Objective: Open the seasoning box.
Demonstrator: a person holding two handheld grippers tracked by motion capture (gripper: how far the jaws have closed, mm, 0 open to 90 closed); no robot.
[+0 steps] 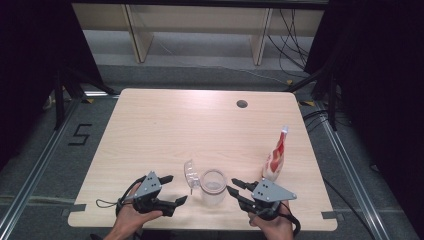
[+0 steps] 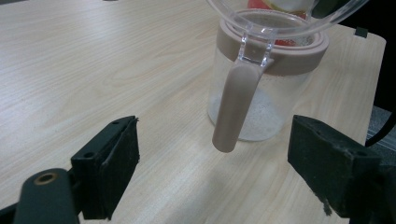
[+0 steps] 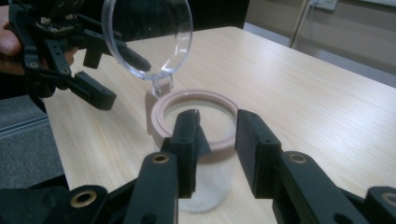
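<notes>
Here the clear jar (image 1: 213,187), lid (image 1: 190,174) flipped up, holds nothing visible.

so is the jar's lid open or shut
Open: the clear lid is flipped up on its hinge, off the jar, its pink rim uncovered.

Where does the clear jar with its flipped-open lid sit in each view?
High view: jar at the near edge, between both hand-held grippers.
Left gripper view: upper centre-right, above the jaws.
Right gripper view: centre, just beyond the jaws.
Shared landmark: its pinkish rim.
</notes>
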